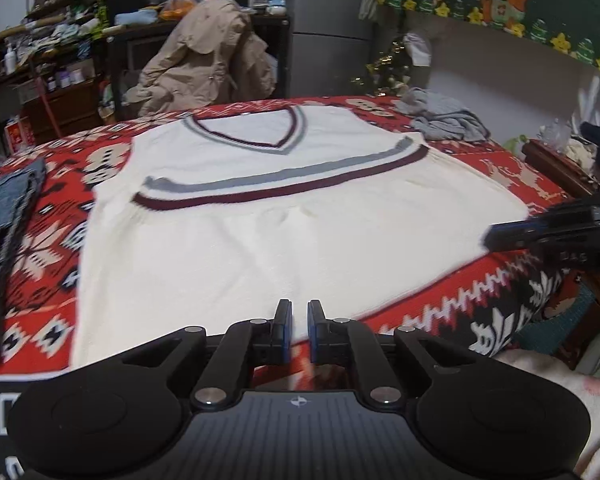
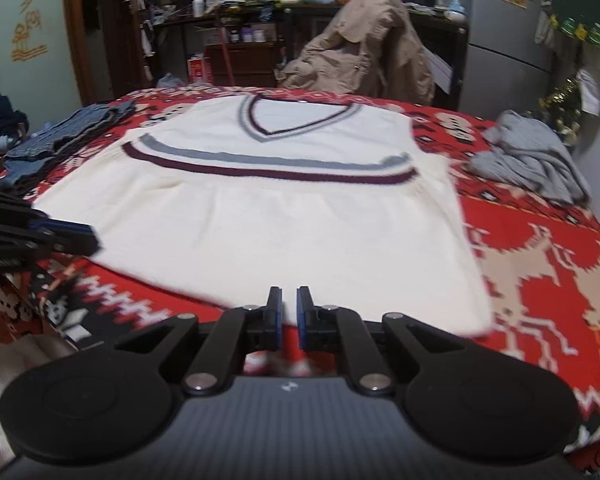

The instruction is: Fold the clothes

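Note:
A white knit V-neck vest point(image 1: 284, 240) with grey and maroon stripes lies flat, neck away from me, on a red patterned blanket point(image 1: 52, 240). My left gripper point(image 1: 299, 320) sits at the vest's near hem, its jaws nearly together with white fabric between the blue pads. In the right wrist view the vest point(image 2: 260, 224) looks the same, and my right gripper point(image 2: 289, 312) pinches the hem further right. Each gripper also shows in the other's view: the right gripper point(image 1: 487, 236) by the hem's right end, the left gripper point(image 2: 94, 240) by its left end. The hem is blurred.
Folded blue jeans point(image 1: 4, 208) point(image 2: 60, 136) lie left of the vest. A crumpled grey garment point(image 1: 444, 116) point(image 2: 532, 164) lies at the far right. Behind the blanket a beige jacket point(image 1: 204, 64) hangs over a chair, with cluttered shelves point(image 1: 60, 20) beyond.

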The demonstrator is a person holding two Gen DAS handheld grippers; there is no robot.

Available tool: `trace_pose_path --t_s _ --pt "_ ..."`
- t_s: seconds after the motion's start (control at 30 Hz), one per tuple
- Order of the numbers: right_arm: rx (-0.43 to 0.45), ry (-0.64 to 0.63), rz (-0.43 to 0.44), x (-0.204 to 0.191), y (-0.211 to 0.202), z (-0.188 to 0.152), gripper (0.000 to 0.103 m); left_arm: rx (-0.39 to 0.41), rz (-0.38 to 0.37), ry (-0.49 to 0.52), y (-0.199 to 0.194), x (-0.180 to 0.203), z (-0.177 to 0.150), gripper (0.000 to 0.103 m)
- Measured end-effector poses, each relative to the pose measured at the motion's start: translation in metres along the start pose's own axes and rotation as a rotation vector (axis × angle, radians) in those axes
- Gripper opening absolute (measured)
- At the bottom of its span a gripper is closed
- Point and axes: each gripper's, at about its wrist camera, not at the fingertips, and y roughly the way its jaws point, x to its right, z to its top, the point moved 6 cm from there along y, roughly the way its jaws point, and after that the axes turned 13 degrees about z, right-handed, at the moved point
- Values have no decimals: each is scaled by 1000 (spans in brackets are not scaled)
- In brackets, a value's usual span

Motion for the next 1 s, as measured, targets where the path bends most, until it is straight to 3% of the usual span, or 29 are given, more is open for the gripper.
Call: trace_pose_path --t_s 0.2,0.47,0.6,0.93,1.0 --pt "16 68 -89 40 -21 -10 6 -12 66 -77 -6 -37 -10 10" --pt "45 109 -128 56 -30 -10 6 -31 185 -164 -10 -88 -17 10" --pt "59 129 -147 64 -34 -11 8 -33 184 -182 -15 -96 -20 10" --pt "72 119 -100 53 -24 -1 9 -20 194 -168 -16 -92 -23 10" --pt "83 115 -53 40 -20 5 9 -19 196 -165 -15 -92 -23 10"
